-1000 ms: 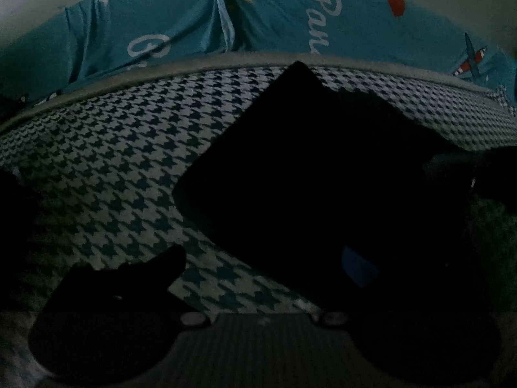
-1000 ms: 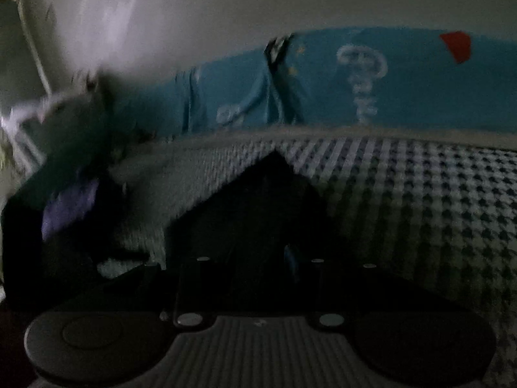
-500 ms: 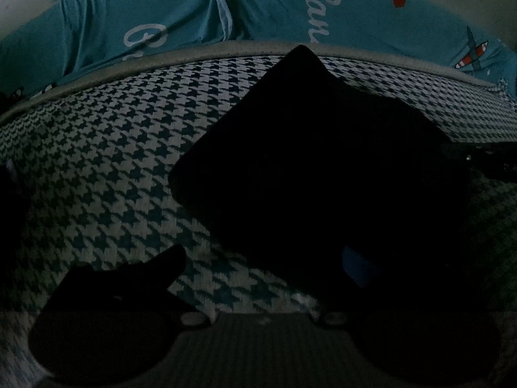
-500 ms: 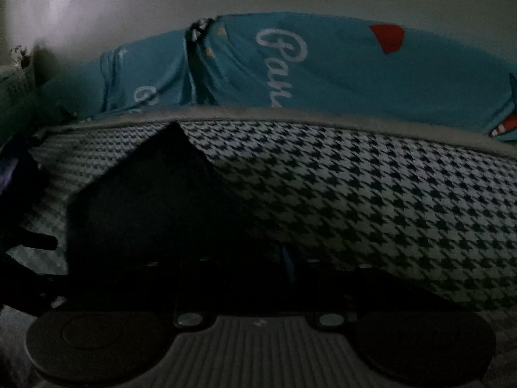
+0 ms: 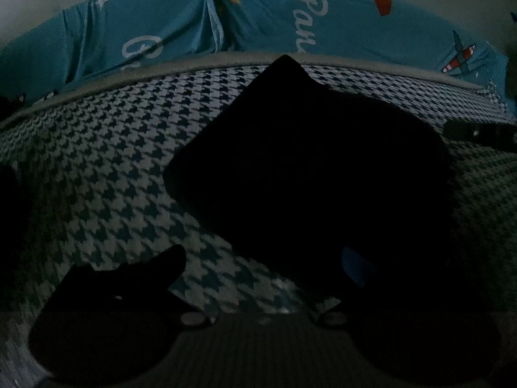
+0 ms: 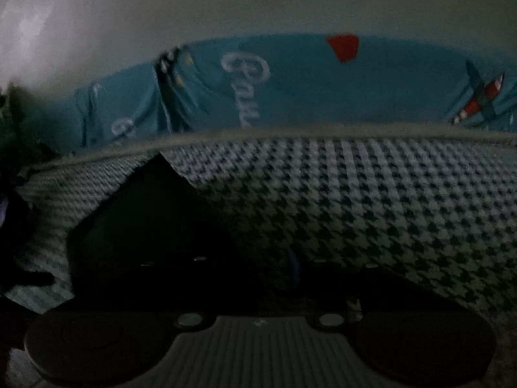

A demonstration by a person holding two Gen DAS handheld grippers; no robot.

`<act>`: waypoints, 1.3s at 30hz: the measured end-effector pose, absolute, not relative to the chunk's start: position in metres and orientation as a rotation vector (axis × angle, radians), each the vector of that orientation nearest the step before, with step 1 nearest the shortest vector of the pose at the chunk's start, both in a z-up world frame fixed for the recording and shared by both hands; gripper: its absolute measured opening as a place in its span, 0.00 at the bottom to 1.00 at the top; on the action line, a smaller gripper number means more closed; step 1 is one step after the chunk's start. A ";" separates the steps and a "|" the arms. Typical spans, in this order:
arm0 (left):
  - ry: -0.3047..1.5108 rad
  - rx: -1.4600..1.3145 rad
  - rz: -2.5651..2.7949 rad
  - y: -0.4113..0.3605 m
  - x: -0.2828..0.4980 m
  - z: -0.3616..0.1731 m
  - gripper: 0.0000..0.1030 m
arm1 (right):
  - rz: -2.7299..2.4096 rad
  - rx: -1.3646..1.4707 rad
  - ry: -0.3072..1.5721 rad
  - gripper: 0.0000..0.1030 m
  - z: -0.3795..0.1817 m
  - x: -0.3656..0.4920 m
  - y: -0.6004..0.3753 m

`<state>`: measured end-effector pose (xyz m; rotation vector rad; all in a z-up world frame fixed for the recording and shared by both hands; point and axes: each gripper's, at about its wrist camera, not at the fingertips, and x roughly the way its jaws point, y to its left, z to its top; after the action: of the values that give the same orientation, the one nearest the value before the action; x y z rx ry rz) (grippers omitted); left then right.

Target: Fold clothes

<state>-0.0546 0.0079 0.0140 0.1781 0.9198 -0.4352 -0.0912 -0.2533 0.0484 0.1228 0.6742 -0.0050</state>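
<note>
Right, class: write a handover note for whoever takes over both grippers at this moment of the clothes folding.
Left gripper: open, low over the bed cover, one finger over the near edge of the garment.
Right gripper: jaws have just been opening; too dark to tell whether the garment is between them.
Garment: dark, flat on the cover in a squarish shape, one corner towards the pillows.
Done: it looks folded.
Left: probably pull both grippers clear and check the fold.

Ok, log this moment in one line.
garment: dark, flat on checked bedcover | left gripper: open at its edge | right gripper: jaws just opening, contents too dark
</note>
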 end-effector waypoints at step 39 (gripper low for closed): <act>0.906 0.210 -0.382 -0.002 -0.087 0.018 1.00 | -0.073 0.254 0.821 0.44 0.040 -0.116 -0.207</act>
<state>-0.0872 -0.0021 0.0184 0.2100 0.9063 -0.3818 -0.1156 -0.2067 0.0396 0.2537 0.8211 -0.0734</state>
